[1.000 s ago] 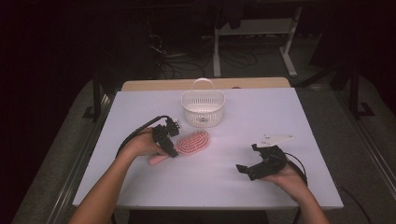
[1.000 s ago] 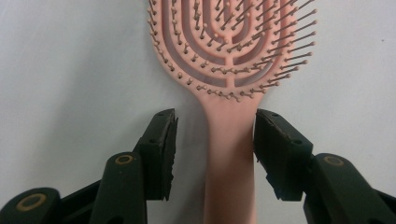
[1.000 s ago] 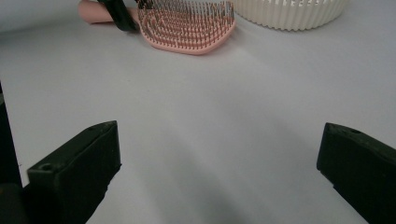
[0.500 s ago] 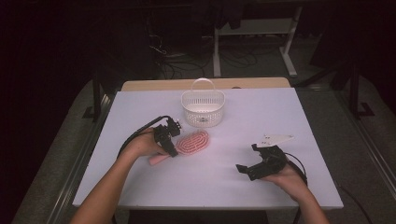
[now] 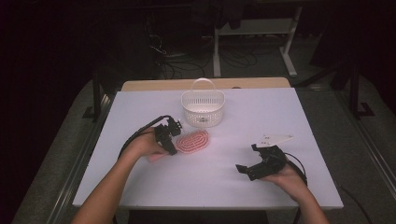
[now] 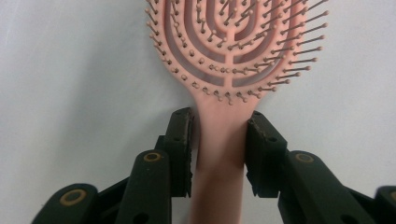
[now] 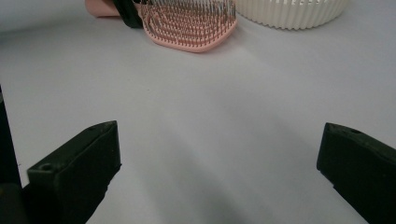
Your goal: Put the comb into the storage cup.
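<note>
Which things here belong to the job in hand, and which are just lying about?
In the job:
- pink hairbrush, handle between the left tool jaws, which have just been closing
- white basket, just beyond the brush, likely where it goes

Lying about:
- right tool, open, resting on the table

1. Brush (image 6: 219,140): pink plastic, smooth, slight sheen; thin bristles with ball tips.
2. Basket (image 5: 203,109): white slotted plastic, matt.
3. Table (image 5: 280,116): pale, smooth, matt top.
4. Left gripper (image 6: 218,149): black matt plastic, pads roughened.
</note>
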